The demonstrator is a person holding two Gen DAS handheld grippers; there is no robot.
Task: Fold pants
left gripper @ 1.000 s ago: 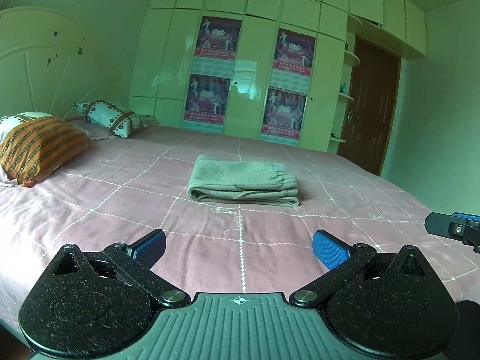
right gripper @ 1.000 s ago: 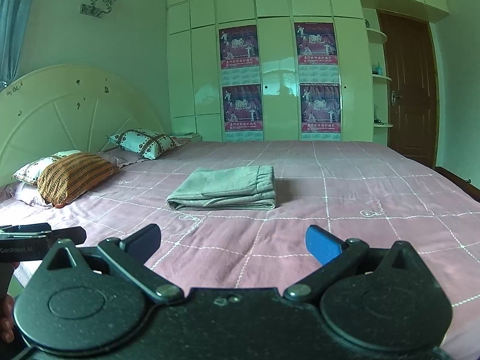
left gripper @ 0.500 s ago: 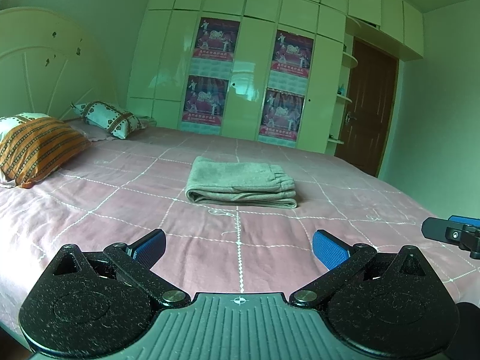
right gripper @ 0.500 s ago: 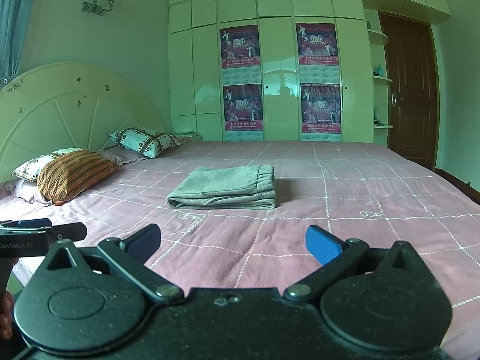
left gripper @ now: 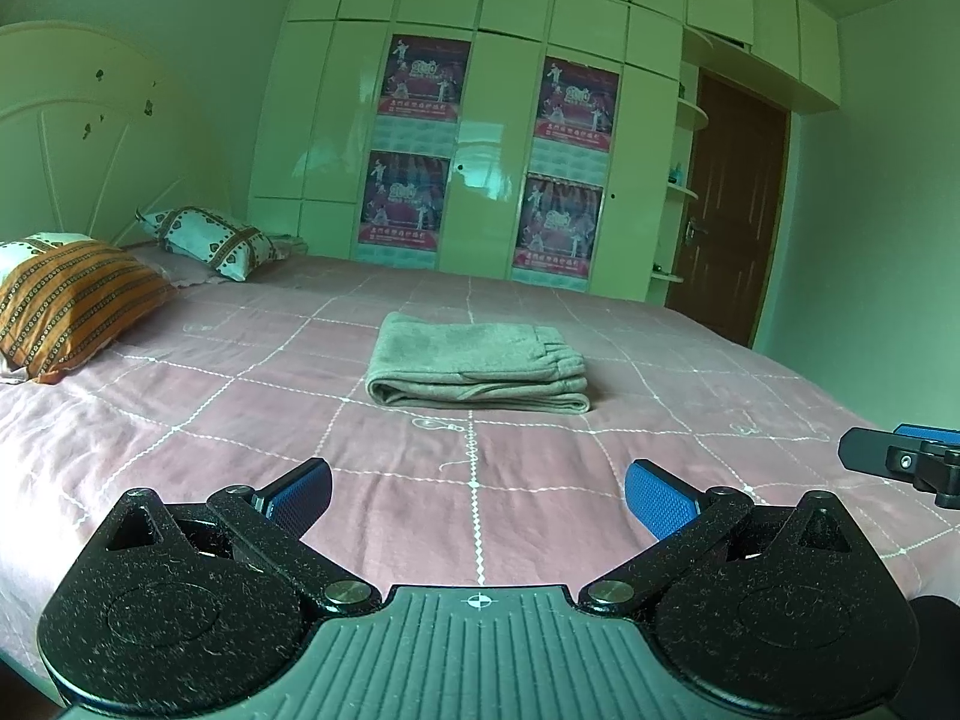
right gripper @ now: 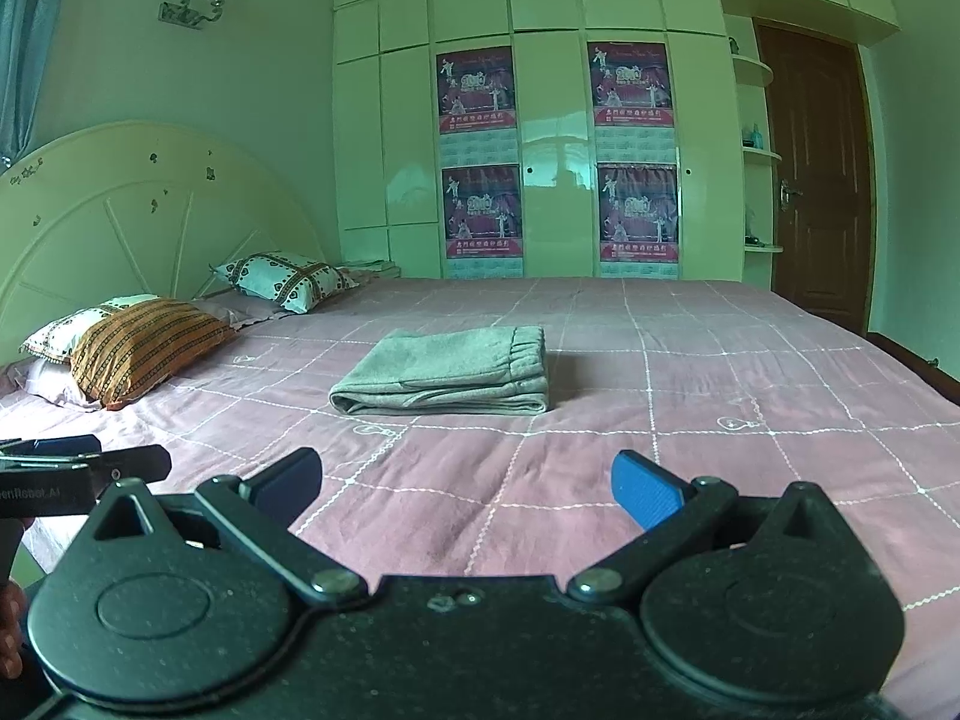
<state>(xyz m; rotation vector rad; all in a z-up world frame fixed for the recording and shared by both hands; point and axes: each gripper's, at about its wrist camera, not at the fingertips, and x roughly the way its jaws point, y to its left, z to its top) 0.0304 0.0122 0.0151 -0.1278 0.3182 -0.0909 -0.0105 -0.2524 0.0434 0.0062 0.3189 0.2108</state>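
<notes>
Little has moved since the earlier frames: both cameras have drifted only slightly, and the folded pants (left gripper: 478,365) lie where they did on the bed (left gripper: 180,420).

Grey pants sit folded into a neat flat rectangle near the middle of a pink bedspread crossed by white grid lines, the gathered waistband at the right end. Both grippers hover over the near edge of the bed, well apart from the pants. The left gripper (left gripper: 478,495) has its blue-padded fingers spread wide and holds nothing; the right gripper (right gripper: 467,483) is likewise spread wide and empty. Each gripper's tip shows at the edge of the other's view. An orange striped pillow (right gripper: 147,348) and a white patterned pillow (right gripper: 282,279) rest by the curved headboard (right gripper: 138,222) at left. Behind the bed stands a glossy wardrobe (right gripper: 552,138) bearing four posters, with a brown door (right gripper: 816,180) to its right.
</notes>
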